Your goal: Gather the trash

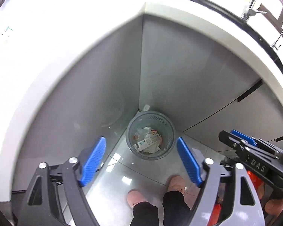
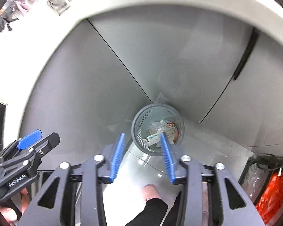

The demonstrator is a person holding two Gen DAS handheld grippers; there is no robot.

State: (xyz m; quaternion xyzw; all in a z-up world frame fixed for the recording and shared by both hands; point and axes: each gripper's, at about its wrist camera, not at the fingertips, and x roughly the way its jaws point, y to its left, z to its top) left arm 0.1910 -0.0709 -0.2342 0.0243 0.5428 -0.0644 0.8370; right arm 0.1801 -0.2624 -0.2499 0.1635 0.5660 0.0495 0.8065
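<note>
White countertop (image 1: 47, 60) wraps overhead in an L, its rounded edge overhanging grey cabinet panels (image 1: 179, 66) that meet in a corner straight ahead of both grippers. Glossy tiled floor (image 1: 126, 169) lies open below, w/ free room between cabinets and the person's slippers (image 1: 176, 182). Round mesh bin (image 1: 150, 134) sits tight in that corner, well below the fingertips, holding the trash (image 1: 147, 141): crumpled wrappers, tissue, a small carton. Left gripper (image 1: 141, 158) hangs above the floor, jaws wide, nothing between; bin shows in the gap. Right gripper (image 2: 142, 151), just to its right, jaws partway apart, also empty, tips framing the bin's near rim. Red bag (image 2: 273, 197) at far right, beside the cabinets.
</note>
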